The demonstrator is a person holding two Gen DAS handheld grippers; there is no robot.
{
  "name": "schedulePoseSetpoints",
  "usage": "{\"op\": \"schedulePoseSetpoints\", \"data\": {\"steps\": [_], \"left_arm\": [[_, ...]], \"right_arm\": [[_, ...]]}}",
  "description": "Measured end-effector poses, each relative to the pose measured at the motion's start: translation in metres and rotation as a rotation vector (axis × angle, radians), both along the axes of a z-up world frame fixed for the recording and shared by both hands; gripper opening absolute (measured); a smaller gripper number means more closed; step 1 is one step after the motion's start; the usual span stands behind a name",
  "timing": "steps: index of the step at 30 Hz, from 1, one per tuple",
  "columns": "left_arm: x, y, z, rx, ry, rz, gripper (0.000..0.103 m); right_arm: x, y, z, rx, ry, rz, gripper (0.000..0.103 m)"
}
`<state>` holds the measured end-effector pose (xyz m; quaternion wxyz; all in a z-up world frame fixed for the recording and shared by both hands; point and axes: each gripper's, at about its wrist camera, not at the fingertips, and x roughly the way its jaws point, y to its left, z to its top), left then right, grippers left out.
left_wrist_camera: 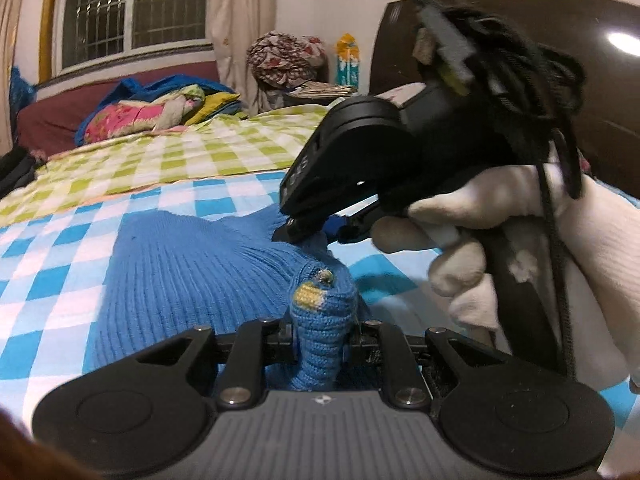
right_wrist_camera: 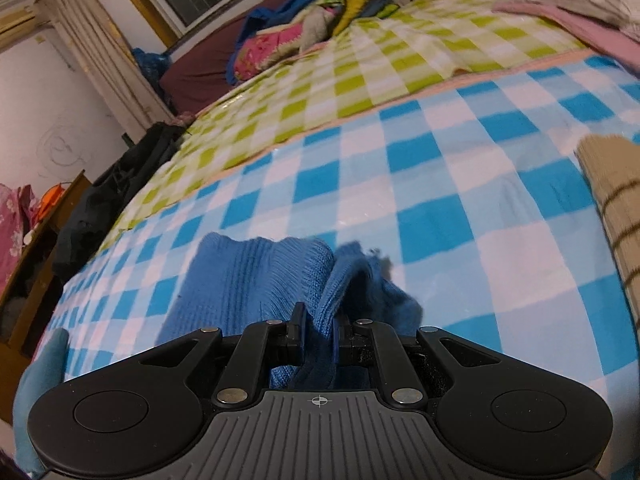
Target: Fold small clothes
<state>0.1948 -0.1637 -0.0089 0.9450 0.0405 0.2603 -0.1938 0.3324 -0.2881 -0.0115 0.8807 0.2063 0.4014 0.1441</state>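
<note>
A small blue knitted garment (left_wrist_camera: 192,276) lies on the blue-and-white checked blanket (left_wrist_camera: 60,264). My left gripper (left_wrist_camera: 320,340) is shut on a bunched blue edge with a yellow and white patch (left_wrist_camera: 310,292). My right gripper (left_wrist_camera: 298,234), held by a white-gloved hand (left_wrist_camera: 472,240), is shut on another edge of the garment further along. In the right wrist view, my right gripper (right_wrist_camera: 320,340) pinches a fold of the blue garment (right_wrist_camera: 248,280), which spreads ahead on the blanket (right_wrist_camera: 440,200).
A green-and-white checked blanket (right_wrist_camera: 340,68) covers the far half of the bed. Piled colourful bedding (left_wrist_camera: 160,108) lies by the window. A beige striped cloth (right_wrist_camera: 616,208) lies at the right. A dark headboard (left_wrist_camera: 560,60) stands at the right. Dark clothing (right_wrist_camera: 108,200) hangs at the bed's left edge.
</note>
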Motion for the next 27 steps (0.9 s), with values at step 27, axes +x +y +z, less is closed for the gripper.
{"op": "schedulePoseSetpoints", "data": {"steps": [27], "left_arm": [[-0.037,-0.007,0.0,0.058,-0.037,-0.196,0.05]], "right_arm": [[-0.034,-0.03,-0.003,0.106,-0.006,-0.026,0.032]]}}
